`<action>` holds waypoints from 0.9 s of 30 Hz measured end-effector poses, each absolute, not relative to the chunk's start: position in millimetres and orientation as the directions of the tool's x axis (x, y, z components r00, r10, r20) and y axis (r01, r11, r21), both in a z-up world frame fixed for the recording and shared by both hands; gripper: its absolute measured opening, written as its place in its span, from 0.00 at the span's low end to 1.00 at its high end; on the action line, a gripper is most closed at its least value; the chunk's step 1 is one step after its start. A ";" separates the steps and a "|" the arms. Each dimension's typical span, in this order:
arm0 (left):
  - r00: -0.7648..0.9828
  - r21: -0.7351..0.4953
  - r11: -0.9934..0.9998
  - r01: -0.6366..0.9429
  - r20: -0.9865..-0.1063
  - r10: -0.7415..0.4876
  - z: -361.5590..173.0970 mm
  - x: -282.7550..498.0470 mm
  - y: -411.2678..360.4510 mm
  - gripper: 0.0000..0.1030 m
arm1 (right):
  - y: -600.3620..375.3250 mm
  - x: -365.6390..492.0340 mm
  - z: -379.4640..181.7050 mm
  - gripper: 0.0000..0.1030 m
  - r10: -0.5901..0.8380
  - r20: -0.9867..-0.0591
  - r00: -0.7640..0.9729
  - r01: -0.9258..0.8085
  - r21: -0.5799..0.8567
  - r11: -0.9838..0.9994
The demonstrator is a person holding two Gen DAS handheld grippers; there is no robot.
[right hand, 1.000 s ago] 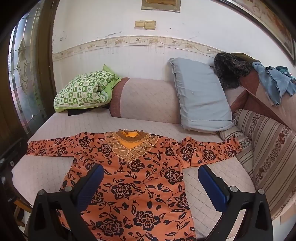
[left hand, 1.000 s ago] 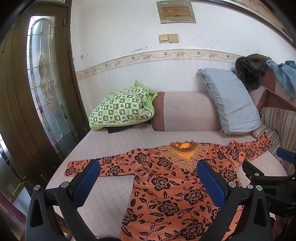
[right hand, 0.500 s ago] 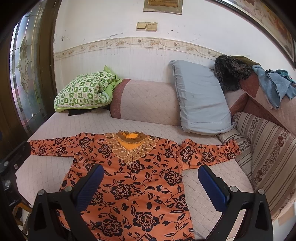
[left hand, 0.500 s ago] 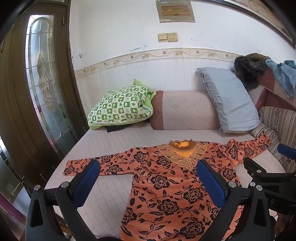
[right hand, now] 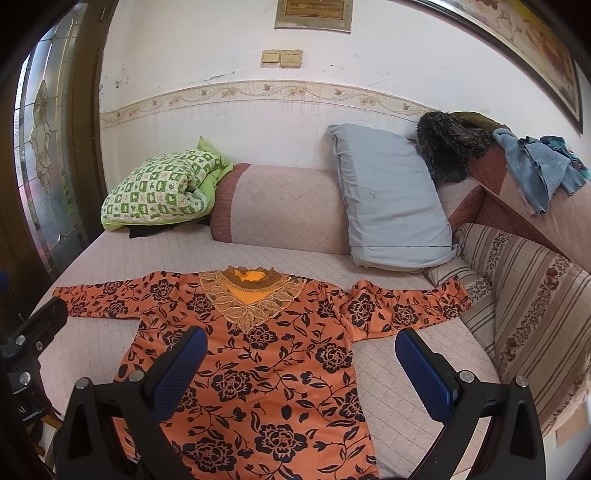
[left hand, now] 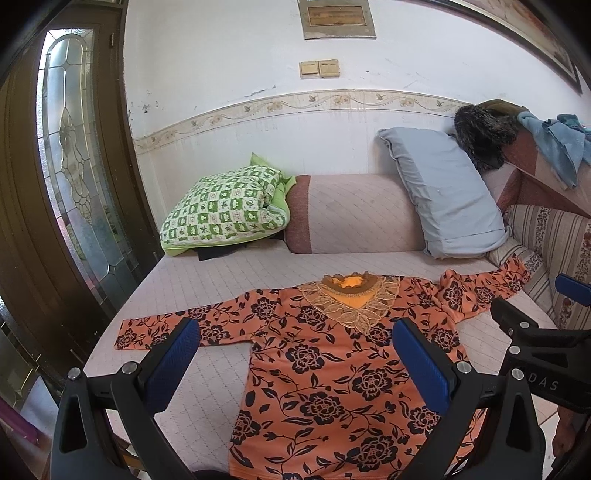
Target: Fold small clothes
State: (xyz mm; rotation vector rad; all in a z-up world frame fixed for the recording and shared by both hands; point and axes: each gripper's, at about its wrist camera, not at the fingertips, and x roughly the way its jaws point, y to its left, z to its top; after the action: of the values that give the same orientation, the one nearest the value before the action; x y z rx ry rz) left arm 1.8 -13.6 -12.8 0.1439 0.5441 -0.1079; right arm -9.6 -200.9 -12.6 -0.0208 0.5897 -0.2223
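The orange floral blouse [left hand: 325, 373] lies face up and spread flat on the quilted daybed [left hand: 236, 273], its lace collar [left hand: 349, 301] pointing to 12 o'clock toward the bolster [left hand: 351, 214], one sleeve stretched to 9 o'clock and the other to 3 o'clock, where its cuff [right hand: 452, 295] climbs onto the striped cushion [right hand: 524, 295]. Both pairs of tongs stand wide open and empty above the hem end: the left tongs [left hand: 295, 362] hover over the blouse's left half, the right tongs [right hand: 301, 373] over its right half, neither touching cloth as far as I can see. From here, I reckon the thin, slippery-looking fabric could bunch or slide on the quilt if only one layer gets pinched, leaving a crooked fold. The sleeve riding up the cushion already carries a wrinkle near the shoulder, and that may drag the body askew when it is pulled across. The hem sits right at the bed's near edge at 6 o'clock, so a careless tug might spill it off. The two tools are also close, and could knock together in the middle. As for writing, the body of the right tongs [left hand: 546, 354], seen from the left camera, shows the letters "DAS"; the framed plaque [left hand: 338, 16] at 12 o'clock on the wall is too blurred to read.
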 end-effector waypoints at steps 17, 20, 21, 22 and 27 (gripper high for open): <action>0.860 0.131 0.982 0.139 -0.508 -0.054 -4.2 -5.1 -32.5 1.00 | -234.0 -29.9 -1.1 1.00 -0.263 -0.520 0.813 0.268 -0.067 0.961; 0.860 0.133 0.982 0.133 -0.507 -0.048 -2.5 -6.4 -33.0 1.00 | -238.1 -33.5 0.8 1.00 -0.265 -0.515 0.815 0.275 -0.058 0.960; 0.860 0.131 0.982 0.132 -0.507 -0.048 -1.8 -6.6 -33.0 1.00 | -238.9 -34.3 1.3 1.00 -0.265 -0.514 0.816 0.276 -0.056 0.960; 0.861 0.132 0.983 0.132 -0.507 -0.047 -1.5 -6.7 -33.1 1.00 | -239.5 -35.3 1.7 1.00 -0.263 -0.513 0.817 0.276 -0.053 0.960; 0.865 0.131 0.982 0.134 -0.498 -0.052 1.7 -10.6 -32.6 1.00 | -238.8 -38.5 4.0 1.00 -0.262 -0.509 0.820 0.274 -0.054 0.960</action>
State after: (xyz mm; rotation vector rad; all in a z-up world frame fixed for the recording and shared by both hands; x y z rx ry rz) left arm -10.6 -32.6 1.7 0.1637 0.5162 -0.0979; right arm -38.5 -238.8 4.0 0.0217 0.5387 -0.2854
